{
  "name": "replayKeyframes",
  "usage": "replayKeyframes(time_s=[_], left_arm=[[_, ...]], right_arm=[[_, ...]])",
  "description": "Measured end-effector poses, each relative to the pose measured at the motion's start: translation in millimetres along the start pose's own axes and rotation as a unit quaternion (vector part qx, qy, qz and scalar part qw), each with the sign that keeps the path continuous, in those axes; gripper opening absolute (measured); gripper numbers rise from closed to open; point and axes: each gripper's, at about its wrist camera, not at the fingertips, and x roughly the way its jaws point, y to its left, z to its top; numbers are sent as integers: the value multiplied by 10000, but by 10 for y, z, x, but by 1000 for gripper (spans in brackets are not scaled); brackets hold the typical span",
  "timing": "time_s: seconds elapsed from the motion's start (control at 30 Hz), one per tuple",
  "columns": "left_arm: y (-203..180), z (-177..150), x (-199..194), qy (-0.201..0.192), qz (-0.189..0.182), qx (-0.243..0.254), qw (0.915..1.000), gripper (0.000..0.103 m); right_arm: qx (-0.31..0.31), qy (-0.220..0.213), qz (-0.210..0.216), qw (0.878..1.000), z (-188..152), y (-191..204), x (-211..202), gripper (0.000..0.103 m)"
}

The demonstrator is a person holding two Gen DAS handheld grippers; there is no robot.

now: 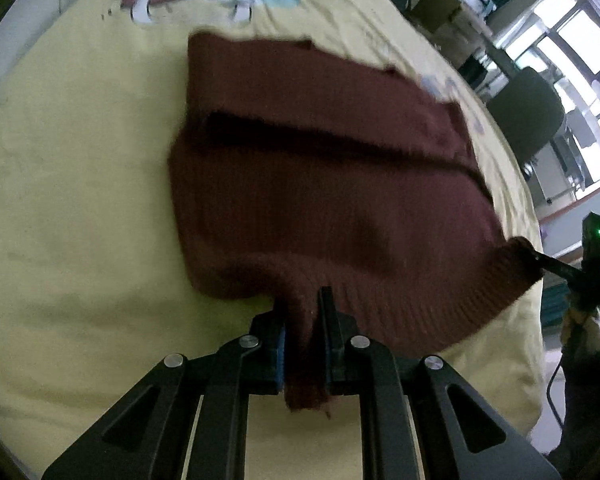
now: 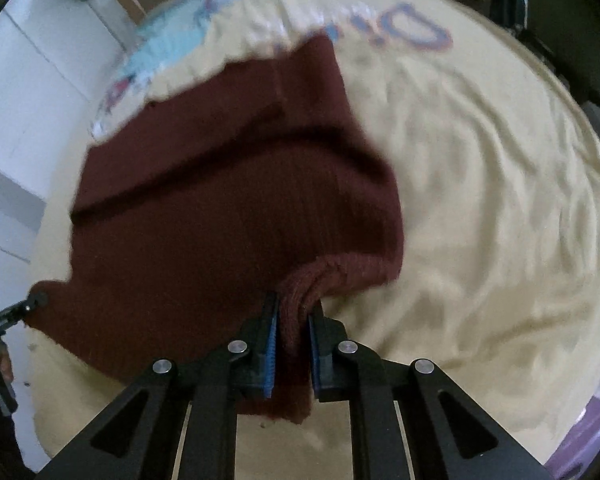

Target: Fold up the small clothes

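maroon knit sweater (image 1: 320,184) lying partly folded on a yellow bedsheet (image 1: 72,208), left gripper (image 1: 303,320) pinching its near ribbed hem, right gripper (image 2: 292,320) clamping a bunched hem corner, both lifting the near edge off the sheet

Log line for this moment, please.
fold: underway | left gripper: shut on sweater hem | right gripper: shut on hem | surface: yellow sheet

Dim, soft daylight from overexposed windows (image 1: 572,32) at upper right; both fisheye views are motion-blurred, bowed and vignetted black at the edges.
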Motion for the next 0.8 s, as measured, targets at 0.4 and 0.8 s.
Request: replayKeyframes(time_s=[0.4,0.8], left_arm=[[257,988,-379,-990,261,-317,9942,5],[311,426,248,111,-76,-494,9987,5]], right_arm=[[-120,-912,183,9956,1250,453,-166,8],[-114,-261,184,9994,961,329,285,10]])
